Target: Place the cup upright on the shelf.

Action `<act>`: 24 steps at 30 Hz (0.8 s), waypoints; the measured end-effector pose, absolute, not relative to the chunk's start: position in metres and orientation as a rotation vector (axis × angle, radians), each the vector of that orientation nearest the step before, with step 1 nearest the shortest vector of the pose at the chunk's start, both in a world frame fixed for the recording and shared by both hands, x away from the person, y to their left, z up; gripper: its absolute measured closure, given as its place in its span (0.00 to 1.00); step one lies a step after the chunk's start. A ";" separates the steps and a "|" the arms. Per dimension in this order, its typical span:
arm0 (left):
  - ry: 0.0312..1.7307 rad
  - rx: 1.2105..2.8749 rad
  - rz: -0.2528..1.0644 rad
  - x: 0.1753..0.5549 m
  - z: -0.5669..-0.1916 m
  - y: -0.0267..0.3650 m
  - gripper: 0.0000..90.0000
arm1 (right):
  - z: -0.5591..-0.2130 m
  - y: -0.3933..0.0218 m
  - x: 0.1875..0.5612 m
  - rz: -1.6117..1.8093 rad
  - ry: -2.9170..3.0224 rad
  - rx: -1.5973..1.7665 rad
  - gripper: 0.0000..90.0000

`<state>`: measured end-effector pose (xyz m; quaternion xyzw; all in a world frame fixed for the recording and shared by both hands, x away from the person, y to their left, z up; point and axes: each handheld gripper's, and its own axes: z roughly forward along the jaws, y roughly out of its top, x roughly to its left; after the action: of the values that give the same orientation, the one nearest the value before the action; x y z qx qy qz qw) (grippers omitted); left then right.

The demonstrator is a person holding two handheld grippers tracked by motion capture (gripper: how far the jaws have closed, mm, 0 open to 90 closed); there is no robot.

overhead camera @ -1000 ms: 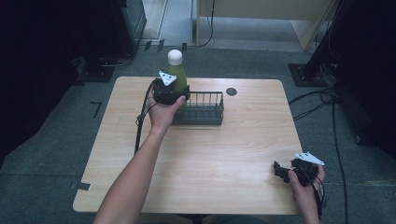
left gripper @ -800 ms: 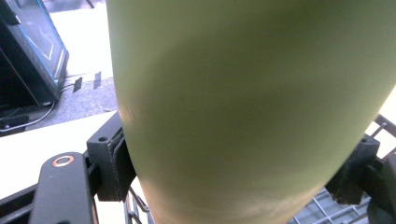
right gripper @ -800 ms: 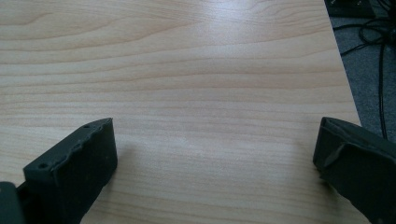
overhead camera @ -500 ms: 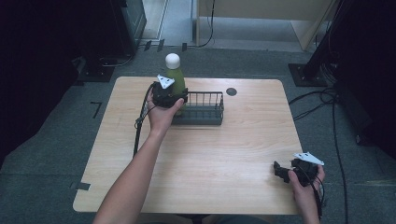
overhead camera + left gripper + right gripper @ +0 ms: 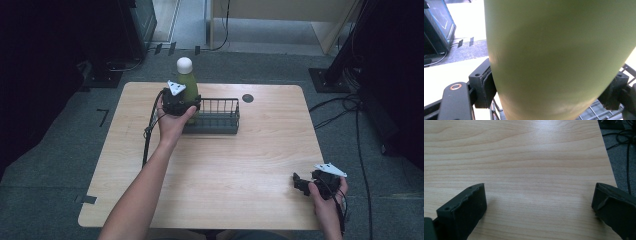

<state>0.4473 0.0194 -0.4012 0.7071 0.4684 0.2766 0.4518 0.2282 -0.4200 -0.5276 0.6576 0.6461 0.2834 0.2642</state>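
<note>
A green bottle (image 5: 189,81) with a white cap stands upright at the left end of a dark wire basket (image 5: 220,120) at the table's far side. My left gripper (image 5: 186,102) grips its body from the near side. In the left gripper view both pads (image 5: 487,85) lie against the bottle (image 5: 554,55), with basket wires (image 5: 596,112) below. Its jaws have just been opening a little, with the bottle still between them. The hand hides the bottle's base. My right gripper (image 5: 300,183) rests open near the table's front right corner, with nothing between its jaws (image 5: 539,205).
The wooden table (image 5: 240,165) has a round black grommet (image 5: 248,98) behind the basket. Cables (image 5: 345,105) and dark equipment stands sit on the grey floor around the table. The right gripper is close to the table's right edge (image 5: 609,170).
My left hand and the bottle have sunk slightly and shifted a touch left at the basket's left end. The right hand has stayed still.
</note>
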 end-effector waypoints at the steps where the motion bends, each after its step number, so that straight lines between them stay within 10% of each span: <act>1: 1.157 1.747 0.680 0.447 -0.401 0.020 0.21 | -0.528 -0.420 0.228 0.766 1.746 1.777 0.00; 24: 1.144 1.741 0.622 0.436 -0.390 0.040 0.06 | -0.528 -0.420 0.228 0.766 1.746 1.777 0.00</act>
<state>0.4356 0.0401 -0.3899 0.7089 0.4659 0.2533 0.4651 0.2283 -0.4200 -0.5276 0.6576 0.6460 0.2834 0.2642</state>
